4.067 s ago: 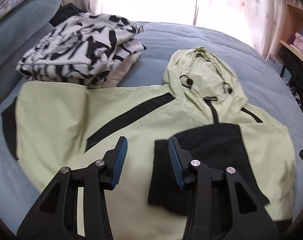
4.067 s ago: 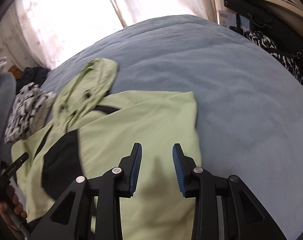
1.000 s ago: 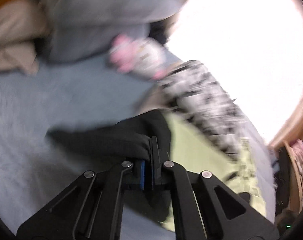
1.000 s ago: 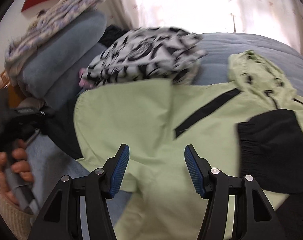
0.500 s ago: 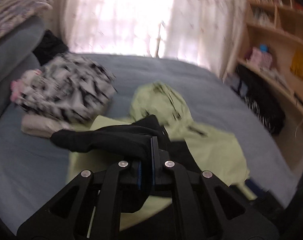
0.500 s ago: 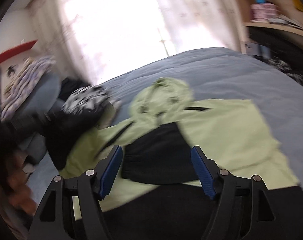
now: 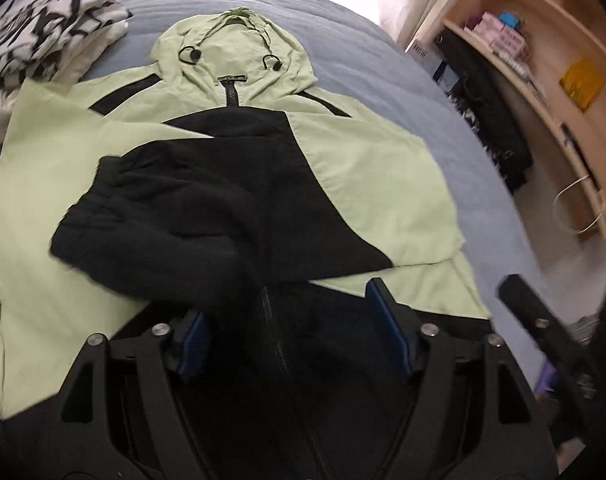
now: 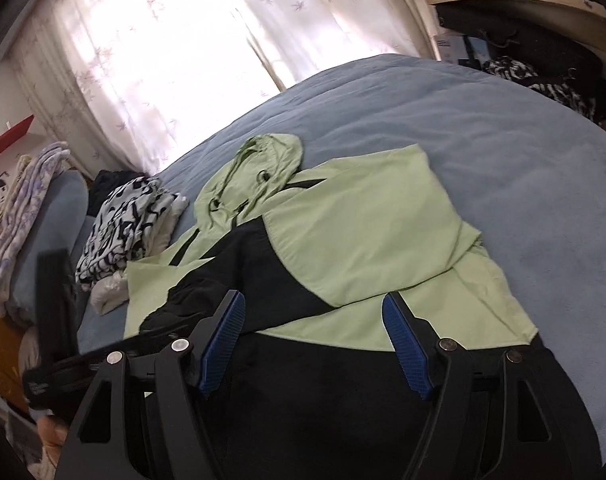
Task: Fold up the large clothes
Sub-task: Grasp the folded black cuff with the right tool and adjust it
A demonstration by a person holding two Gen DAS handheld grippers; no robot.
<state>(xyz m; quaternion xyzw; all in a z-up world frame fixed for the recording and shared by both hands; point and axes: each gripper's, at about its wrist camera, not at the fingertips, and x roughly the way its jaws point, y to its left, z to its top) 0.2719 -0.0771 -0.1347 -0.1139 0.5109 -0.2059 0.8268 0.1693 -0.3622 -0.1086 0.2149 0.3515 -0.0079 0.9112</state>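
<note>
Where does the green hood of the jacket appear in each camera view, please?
Left wrist view: the hood lies at top centre, above the black zipper.
Right wrist view: the hood lies left of centre, pointing toward the curtain.
Shared landmark: the black-and-white patterned clothes pile beside it.

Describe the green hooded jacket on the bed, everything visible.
The jacket is pale green with black cuffs, hem band and shoulder stripes, thin woven fabric by the look. It lies front up on the blue bedspread, hood flat toward the window, black zipper and two cord toggles showing. Both sleeves are folded across the chest, black cuffs overlapping. Its far-left edge meets the patterned clothes pile. Both grippers hang open at the hem.
</note>
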